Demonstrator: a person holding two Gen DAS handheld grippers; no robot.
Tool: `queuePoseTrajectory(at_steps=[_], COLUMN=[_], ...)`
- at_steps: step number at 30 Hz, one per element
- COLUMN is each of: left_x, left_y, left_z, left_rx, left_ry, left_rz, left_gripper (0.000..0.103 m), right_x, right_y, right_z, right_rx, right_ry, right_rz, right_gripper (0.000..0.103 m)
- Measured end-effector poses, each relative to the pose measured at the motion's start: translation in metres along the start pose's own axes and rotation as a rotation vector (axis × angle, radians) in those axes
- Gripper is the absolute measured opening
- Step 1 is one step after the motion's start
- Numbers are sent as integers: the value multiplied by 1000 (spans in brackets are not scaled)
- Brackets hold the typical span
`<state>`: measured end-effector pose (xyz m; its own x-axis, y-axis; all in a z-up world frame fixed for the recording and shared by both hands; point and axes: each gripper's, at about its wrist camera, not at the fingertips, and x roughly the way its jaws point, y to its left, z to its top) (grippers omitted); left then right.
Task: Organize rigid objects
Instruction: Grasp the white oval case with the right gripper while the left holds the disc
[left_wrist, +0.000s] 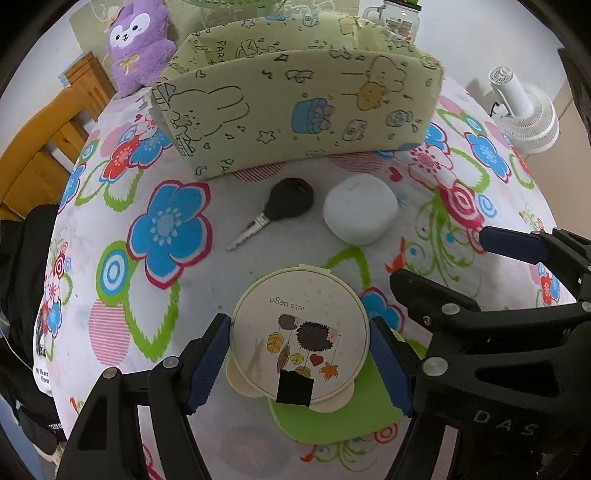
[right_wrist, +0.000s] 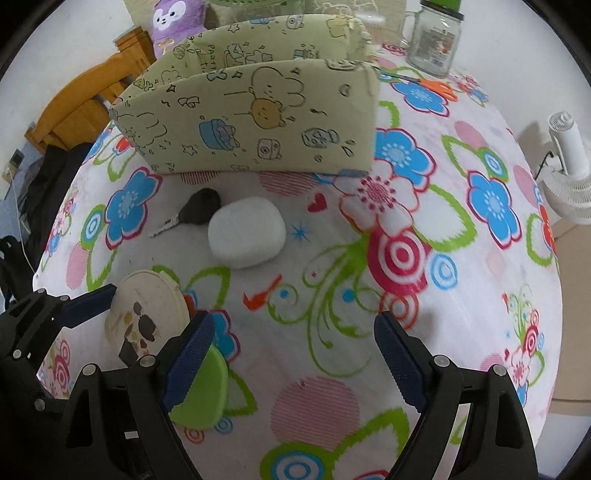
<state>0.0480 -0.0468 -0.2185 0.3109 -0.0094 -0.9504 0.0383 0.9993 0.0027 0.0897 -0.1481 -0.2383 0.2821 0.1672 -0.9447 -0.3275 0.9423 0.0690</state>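
My left gripper (left_wrist: 297, 326) is shut on a round cream case (left_wrist: 299, 332) printed with a hedgehog, one blue pad on each side of its rim. The case sits over a flat green piece (left_wrist: 332, 417). In the right wrist view the case (right_wrist: 147, 314) shows at lower left, the green piece (right_wrist: 199, 391) beside it. My right gripper (right_wrist: 293, 321) stands open over bare tablecloth, with nothing between its fingers. It shows at the right of the left wrist view as well, the right gripper (left_wrist: 439, 254). A black car key (left_wrist: 284, 206) and a white rounded case (left_wrist: 360, 210) lie beyond.
A pale green fabric organizer (left_wrist: 295, 110) stands behind the key on the flowered tablecloth (left_wrist: 166, 229). A purple plush (left_wrist: 136, 44) and wooden chair (left_wrist: 44, 147) are at back left. A white fan (right_wrist: 569, 166) is right, a glass jar (right_wrist: 436, 37) and orange scissors (right_wrist: 436, 86) far back.
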Motion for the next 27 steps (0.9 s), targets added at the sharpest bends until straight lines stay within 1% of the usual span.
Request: queuePoseTrajectory(at_steps=[2,5,18,27], left_x=[2,6,17,22], left_y=[4,10,25,31], left_z=[3,8,27,37], left_rx=[-2,-7,-8,2], left_ry=[2,6,26,35], left_rz=[1,2,-4,-6], left_gripper=[77,77,77,77], right_x=[4,9,30,43], right_y=[3,9,19,32], right_z=[6,14,40,52], right_rx=[-7,-21,-29,-28], right_ry=[1,5,19,26], right_rz=[1,8,15,13], right_gripper=[90,85,84,73])
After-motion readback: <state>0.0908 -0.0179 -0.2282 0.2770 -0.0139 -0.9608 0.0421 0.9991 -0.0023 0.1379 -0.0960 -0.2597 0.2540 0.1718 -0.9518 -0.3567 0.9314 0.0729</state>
